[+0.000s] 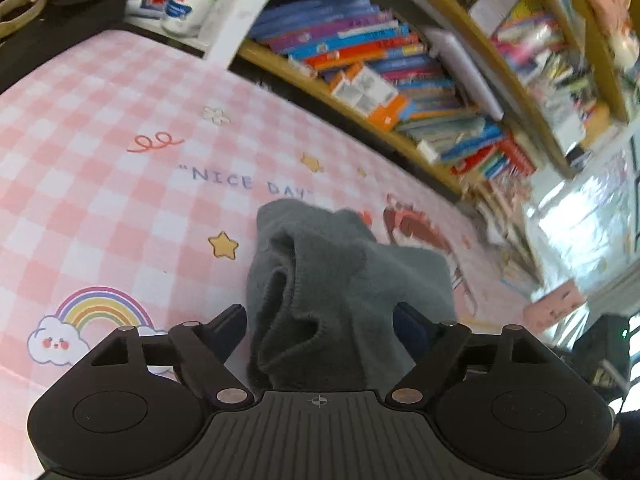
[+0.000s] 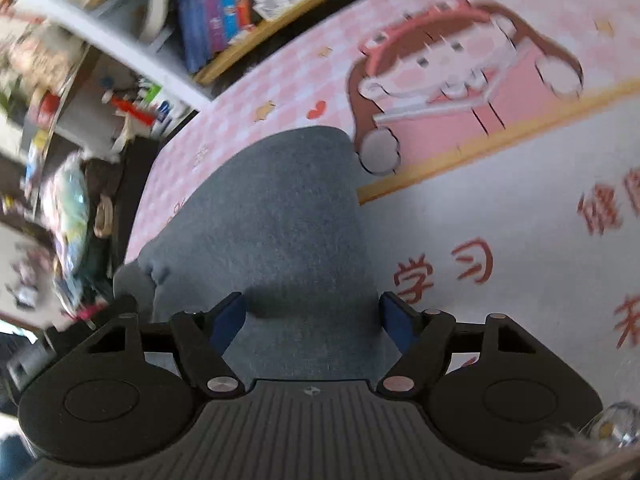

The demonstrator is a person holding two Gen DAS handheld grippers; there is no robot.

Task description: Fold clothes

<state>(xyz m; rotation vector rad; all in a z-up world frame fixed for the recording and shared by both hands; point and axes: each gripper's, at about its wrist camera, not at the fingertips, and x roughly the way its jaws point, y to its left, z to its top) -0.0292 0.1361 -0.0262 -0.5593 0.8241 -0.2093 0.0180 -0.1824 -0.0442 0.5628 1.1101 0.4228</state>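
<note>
A grey knitted garment [image 1: 344, 280] lies bunched on the pink checked mat [image 1: 100, 184]. A folded-over hem with a dark opening faces the left wrist camera. My left gripper [image 1: 320, 320] stands open just over it; the cloth sits between the wide-spread fingers, and its edge covers the tip of the right one. In the right wrist view the same garment [image 2: 280, 216] spreads smooth and flat over the mat [image 2: 280, 92]. My right gripper [image 2: 312, 312] is open above its near end, with the blue pads to either side of the cloth and not pressing it.
A wooden bookshelf [image 1: 392, 76] packed with slanting books runs along the mat's far edge. A white jar [image 1: 186, 8] and clutter stand at the far left corner. A bright window [image 1: 592, 216] lies to the right. Printed red characters [image 2: 444, 272] mark the mat's white part.
</note>
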